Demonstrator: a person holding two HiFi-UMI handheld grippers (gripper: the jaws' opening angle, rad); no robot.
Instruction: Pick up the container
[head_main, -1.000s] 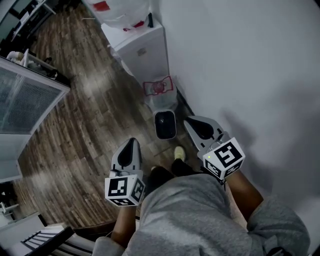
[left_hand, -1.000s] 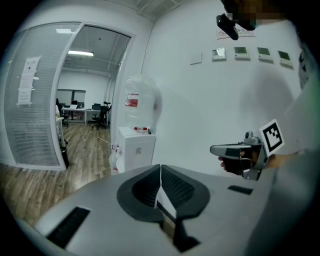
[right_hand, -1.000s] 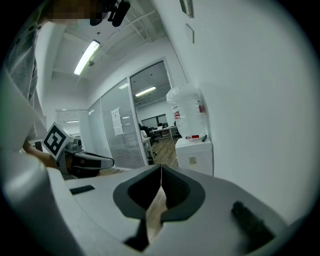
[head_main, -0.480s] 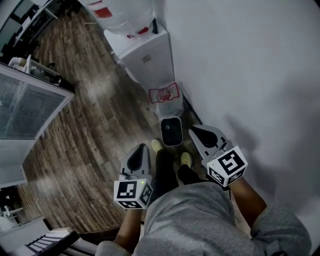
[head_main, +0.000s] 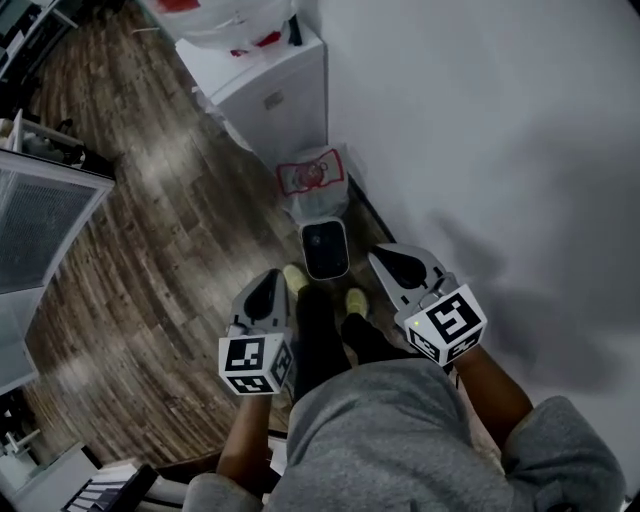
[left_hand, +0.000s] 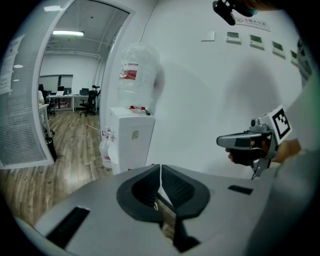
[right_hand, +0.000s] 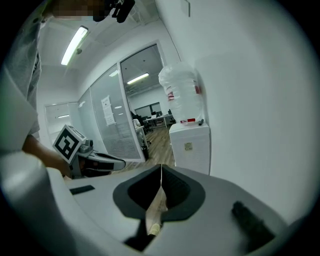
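Head view puts the container (head_main: 325, 248) at the floor (head_main: 150, 250) edge against the wall (head_main: 480, 120); left gripper (head_main: 267, 296) and right gripper (head_main: 392, 262) both have jaws pressed together, empty, so arriving unopened would likely topple it

You've got wood-plank floor (head_main: 150, 220) w/ slight sheen, matt wall (head_main: 480, 120), smooth water dispenser (head_main: 275, 95), glossy-lidded bin (head_main: 325, 248), grey cloth sweatshirt (head_main: 380, 430).

The head view looks steeply down; both gripper views face forward toward the shared water dispenser (head_main: 268, 98).
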